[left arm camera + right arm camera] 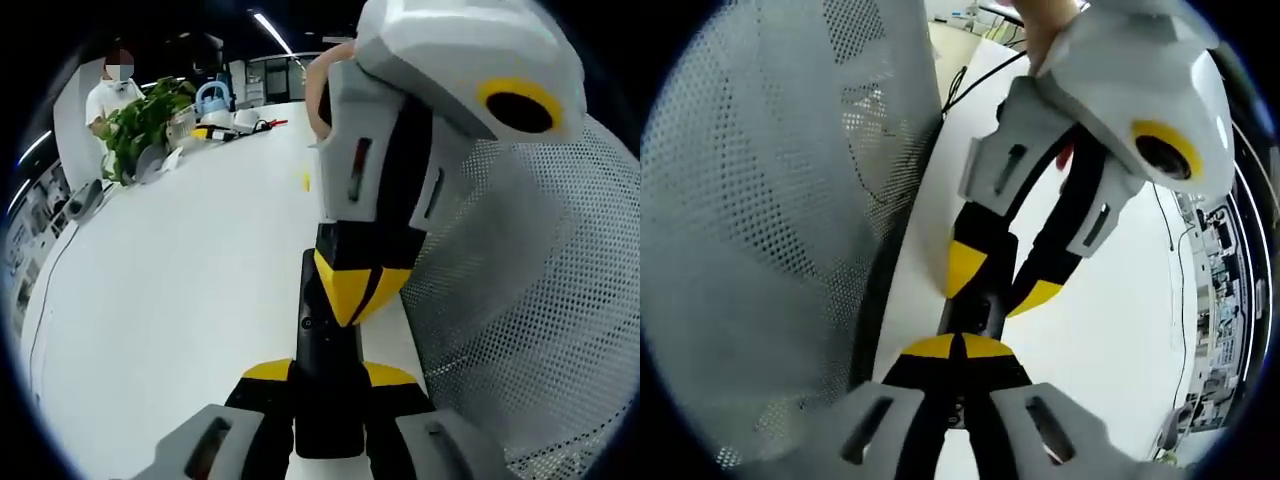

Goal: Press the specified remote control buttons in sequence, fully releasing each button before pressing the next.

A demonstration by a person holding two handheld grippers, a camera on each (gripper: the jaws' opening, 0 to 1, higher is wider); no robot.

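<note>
Left gripper view: left claw [327, 385] at 6 o'clock, clenched on near end of black remote control [326, 340]. Remote long axis runs 6 to 12 o'clock over white worktop [180, 300]. Right claw [352, 300] enters from 1 o'clock, tips clenched together, resting on or just above remote face; contact not resolvable.

Right gripper view: right claw [958, 347] pinched shut over remote [975, 312]; left claw [1002, 282] opposite, gripping it. Mesh chair back [770, 220] at 9 o'clock.
</note>
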